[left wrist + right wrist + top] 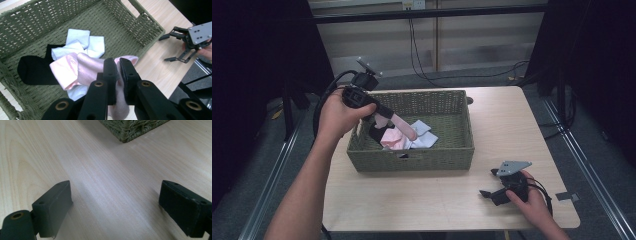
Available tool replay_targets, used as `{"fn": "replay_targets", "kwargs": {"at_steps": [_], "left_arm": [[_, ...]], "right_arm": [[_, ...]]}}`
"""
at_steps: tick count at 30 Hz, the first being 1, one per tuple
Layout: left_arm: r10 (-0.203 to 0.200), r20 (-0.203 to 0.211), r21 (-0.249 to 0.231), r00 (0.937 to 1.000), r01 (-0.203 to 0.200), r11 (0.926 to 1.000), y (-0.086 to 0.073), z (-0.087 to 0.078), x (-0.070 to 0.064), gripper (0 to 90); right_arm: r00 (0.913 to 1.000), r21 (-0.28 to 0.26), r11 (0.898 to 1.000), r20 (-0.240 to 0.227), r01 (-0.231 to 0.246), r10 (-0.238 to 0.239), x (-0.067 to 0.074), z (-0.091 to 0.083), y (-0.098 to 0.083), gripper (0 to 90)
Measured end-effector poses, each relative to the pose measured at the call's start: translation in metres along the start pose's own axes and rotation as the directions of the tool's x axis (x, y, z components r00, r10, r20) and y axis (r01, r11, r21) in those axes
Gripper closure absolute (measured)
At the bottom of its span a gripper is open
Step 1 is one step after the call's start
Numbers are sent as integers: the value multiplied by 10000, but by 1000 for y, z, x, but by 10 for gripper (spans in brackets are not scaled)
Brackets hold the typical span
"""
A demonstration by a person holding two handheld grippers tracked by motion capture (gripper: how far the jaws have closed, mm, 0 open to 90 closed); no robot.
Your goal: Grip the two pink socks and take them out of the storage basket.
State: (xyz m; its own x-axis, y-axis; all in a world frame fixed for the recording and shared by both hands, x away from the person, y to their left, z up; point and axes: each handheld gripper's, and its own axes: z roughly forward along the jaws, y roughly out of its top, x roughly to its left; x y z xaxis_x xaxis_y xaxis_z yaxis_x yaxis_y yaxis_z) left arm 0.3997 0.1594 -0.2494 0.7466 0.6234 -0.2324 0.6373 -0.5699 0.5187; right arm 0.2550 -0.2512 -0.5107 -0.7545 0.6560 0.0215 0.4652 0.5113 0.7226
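High view. My left tool point(382, 120) hangs over the left end of the green woven basket point(447, 150), jaws clamped on a pink sock point(404, 128) that is lifted clear of the pile. Under it, inside the basket: more pink fabric, pale blue socks point(424, 135) toward the basket's middle, something dark at the left inner wall. The basket stands on the pale wood worktop point(512, 115), slightly left of its middle. My right tool point(488, 182) rests low on the worktop, off the basket's near right corner and apart from it, jaws spread with nothing between them.

Left gripper view. My left tool point(117, 75): jaws pressed almost together on the pink sock point(87, 68), which drapes to both sides of them. Basket point(25, 22) contents below: a second pink sock point(65, 68), pale blue socks point(80, 41) beyond it toward the far wall, a black sock point(32, 70) at the left beside the pink one. Outside the basket's right wall, on the worktop point(155, 67), my right tool point(167, 48) with its grey plate, jaws apart.

Right gripper view. My right tool point(115, 206): both black jaws wide apart, bare worktop point(100, 170) between them. One corner of the basket point(130, 128) lies ahead at the top edge, well clear of the jaws.
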Motion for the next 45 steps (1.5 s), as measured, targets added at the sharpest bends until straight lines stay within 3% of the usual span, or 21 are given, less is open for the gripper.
{"fn": "replay_targets", "kwargs": {"at_steps": [12,18,27,31,39,43,45], "left_arm": [[153,190,-51,9997,-152,9999,-4,-13,-13,841],[351,128,43,9993,-352,9994,-7,-17,-20,841],[760,477,-78,9960,-757,9971,-19,-20,-34,840],[948,656,-72,9933,-946,9955,-25,-16,-40,839],[1570,1023,-25,9823,-1576,9875,-41,8,-58,827],[1717,1122,-28,9787,-1724,9850,-44,15,-56,759],[1867,1233,-131,9746,-1865,9824,-46,20,-54,661]], "right_arm": [[10000,0,10000,-3,3,-3,0,0,0,105],[10000,2,10000,2,1,-1,0,0,0,105],[10000,3,10000,4,3,-3,0,0,0,105],[10000,2,10000,4,2,-2,0,0,0,105],[10000,38,10000,-23,-6,6,0,0,0,105],[10000,39,10000,-22,-6,6,0,0,0,105],[10000,40,10000,-26,-9,9,0,0,0,105]]}}
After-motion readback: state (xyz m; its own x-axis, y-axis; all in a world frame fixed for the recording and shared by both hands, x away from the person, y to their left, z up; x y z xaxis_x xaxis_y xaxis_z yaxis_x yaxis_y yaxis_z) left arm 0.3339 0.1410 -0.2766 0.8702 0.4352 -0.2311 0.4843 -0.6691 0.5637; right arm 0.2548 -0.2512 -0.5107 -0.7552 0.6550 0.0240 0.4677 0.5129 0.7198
